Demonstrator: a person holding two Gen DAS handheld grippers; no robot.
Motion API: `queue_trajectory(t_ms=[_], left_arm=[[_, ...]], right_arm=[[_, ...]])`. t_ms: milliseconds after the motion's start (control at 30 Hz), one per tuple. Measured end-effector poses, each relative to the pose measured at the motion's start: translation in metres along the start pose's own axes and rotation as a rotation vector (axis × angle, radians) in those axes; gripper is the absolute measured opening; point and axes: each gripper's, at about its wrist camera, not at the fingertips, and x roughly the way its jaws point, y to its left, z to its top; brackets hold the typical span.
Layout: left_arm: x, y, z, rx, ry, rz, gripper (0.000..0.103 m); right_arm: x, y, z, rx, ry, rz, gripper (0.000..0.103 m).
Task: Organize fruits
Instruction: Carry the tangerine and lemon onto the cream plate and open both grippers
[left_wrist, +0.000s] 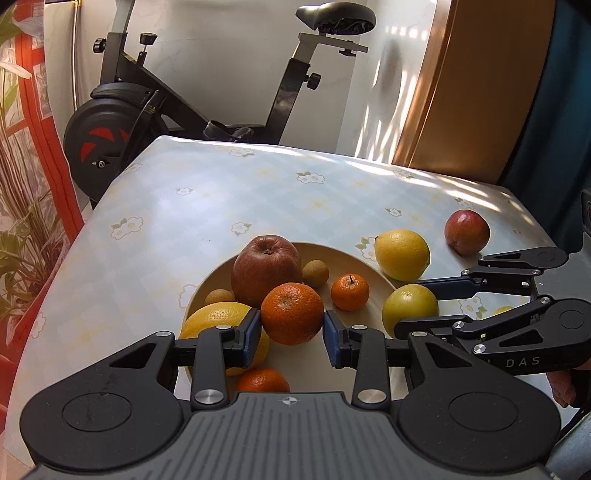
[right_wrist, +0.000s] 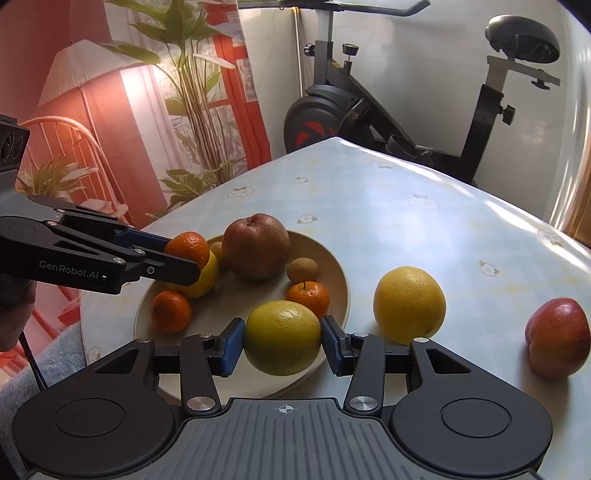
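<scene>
Two grippers clench fruit over the plate (right_wrist: 343, 295): the left gripper (left_wrist: 291, 334) grasps a mandarin (left_wrist: 291, 314) above its middle, the right gripper (right_wrist: 282, 345) a yellow-green citrus (right_wrist: 282, 336) at its near rim.

The counter (left_wrist: 229, 199) is covered by a glossy, smooth floral cloth. A matt, smooth finish is shown by the beige plate (right_wrist: 332, 273). Dimpled peel is seen on the tangerine (left_wrist: 291, 314); matt black plastic and blue pads (left_wrist: 252, 336) on the left gripper (left_wrist: 291, 338).
</scene>
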Motion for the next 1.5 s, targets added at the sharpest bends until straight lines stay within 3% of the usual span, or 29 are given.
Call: queue_trajectory(t_ms=[433,700,1167,1500], left_arm=[[0.003,-0.002,-0.002,-0.007,0.021,-0.002,0.038],[0.027,-0.002,0.006,-0.030,0.074,-0.055,0.038],[0.054,-0.004,0.011,-0.030,0.139,-0.079,0.038],[0.061,-0.013,0.018,0.009,0.132,-0.080,0.038]], right_arm=[[0.000,-0.001,-0.002,-0.004,-0.005,-0.004,0.042],[0.004,0.002,-0.004,-0.071,0.008,-0.019,0.042],[0.005,-0.002,-0.004,-0.072,0.004,0.002,0.042],[0.012,-0.001,-0.003,-0.090,0.018,-0.001,0.042]])
